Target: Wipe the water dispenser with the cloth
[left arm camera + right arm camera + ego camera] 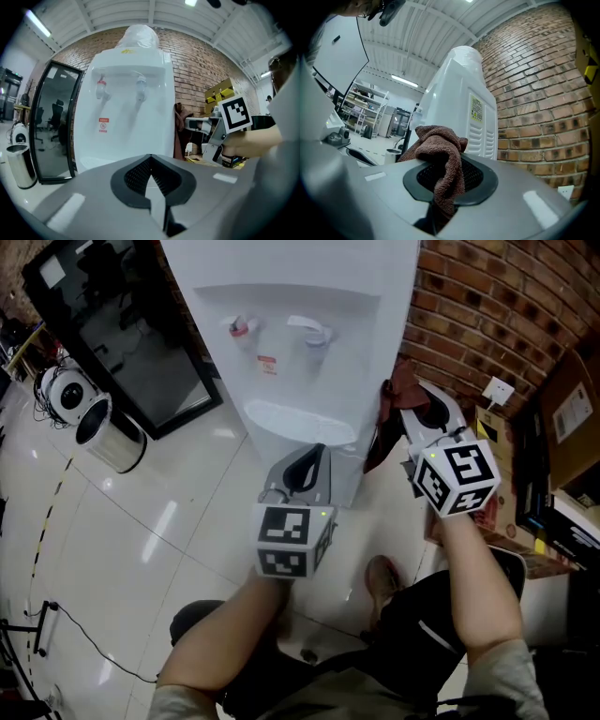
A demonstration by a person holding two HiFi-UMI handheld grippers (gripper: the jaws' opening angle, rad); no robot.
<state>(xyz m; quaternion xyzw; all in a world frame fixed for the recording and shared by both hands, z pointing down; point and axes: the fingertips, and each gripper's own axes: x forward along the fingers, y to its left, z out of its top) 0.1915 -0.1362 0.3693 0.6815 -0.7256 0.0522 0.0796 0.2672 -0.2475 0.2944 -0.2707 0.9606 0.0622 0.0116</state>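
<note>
Both forearms are stretched forward. The left tongs (312, 457) are pointed at the lower front of the water dispenser (309, 296), closed together with nothing between them. The right tongs (417, 399) are clamped on the cloth (386, 423), which hangs just beside the dispenser's right side, near the brick wall (487, 306).

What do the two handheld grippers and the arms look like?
Left gripper and right gripper match: pale grey shells, black ribbed pads tapering to a point. Each carries a white cube with black square markers and a small green light. Forearms bare; short light sleeves.
</note>
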